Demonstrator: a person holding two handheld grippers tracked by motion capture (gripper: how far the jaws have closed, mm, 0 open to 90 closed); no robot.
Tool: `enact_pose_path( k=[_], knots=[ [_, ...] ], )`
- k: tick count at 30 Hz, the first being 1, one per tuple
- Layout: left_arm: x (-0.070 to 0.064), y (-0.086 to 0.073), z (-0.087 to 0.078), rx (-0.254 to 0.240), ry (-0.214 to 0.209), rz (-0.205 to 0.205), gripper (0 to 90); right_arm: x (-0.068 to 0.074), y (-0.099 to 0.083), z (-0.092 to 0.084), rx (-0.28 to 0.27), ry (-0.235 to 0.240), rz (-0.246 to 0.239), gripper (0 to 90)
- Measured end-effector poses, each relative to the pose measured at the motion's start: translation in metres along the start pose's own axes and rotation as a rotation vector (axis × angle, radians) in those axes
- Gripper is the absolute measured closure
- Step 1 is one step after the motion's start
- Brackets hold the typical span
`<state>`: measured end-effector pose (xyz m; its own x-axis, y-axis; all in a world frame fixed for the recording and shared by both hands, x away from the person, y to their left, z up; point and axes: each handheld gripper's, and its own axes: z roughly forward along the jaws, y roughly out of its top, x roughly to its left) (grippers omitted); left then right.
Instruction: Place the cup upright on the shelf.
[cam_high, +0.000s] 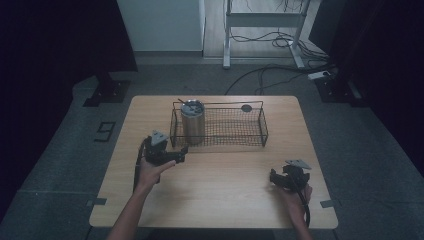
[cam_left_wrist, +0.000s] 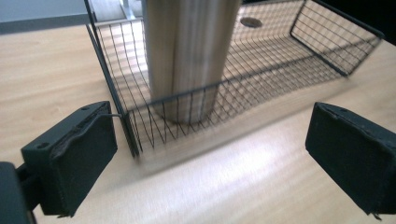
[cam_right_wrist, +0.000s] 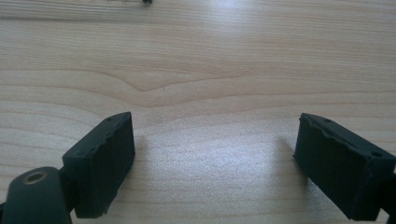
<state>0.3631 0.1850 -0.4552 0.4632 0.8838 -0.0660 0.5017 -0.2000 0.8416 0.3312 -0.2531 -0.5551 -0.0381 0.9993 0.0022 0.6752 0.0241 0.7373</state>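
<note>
High view, hands: two forearms enter from the bottom edge; the left tool sits just before the near left corner of the basket, the right tool rests low over the near right part of the pale wooden surface, well apart from the basket.
High view, basket: black wire mesh basket, long and rectangular, lies across the far half of the surface.
High view, cup: tall brushed-steel tumbler stands upright in the basket's left end.
Left gripper view: left tool gapes wide, nothing between its jaws; the basket corner is just beside one jaw, the tumbler directly behind the mesh.
Right gripper view: right tool spread wide, empty, over bare wood.
</note>
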Motion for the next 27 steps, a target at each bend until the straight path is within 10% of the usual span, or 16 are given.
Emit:
enact_pose_path(
  k=[16,27],
  knots=[
    [-0.003,-0.06,-0.025,0.068,-0.036,-0.004,2.8,0.0,0.0,0.0,-0.001,-0.003,0.004,12.1],
    [-0.002,-0.062,-0.024,0.077,-0.046,-0.021,3.9,0.0,0.0,0.0,-0.002,-0.007,0.005,12.2]
  ],
)
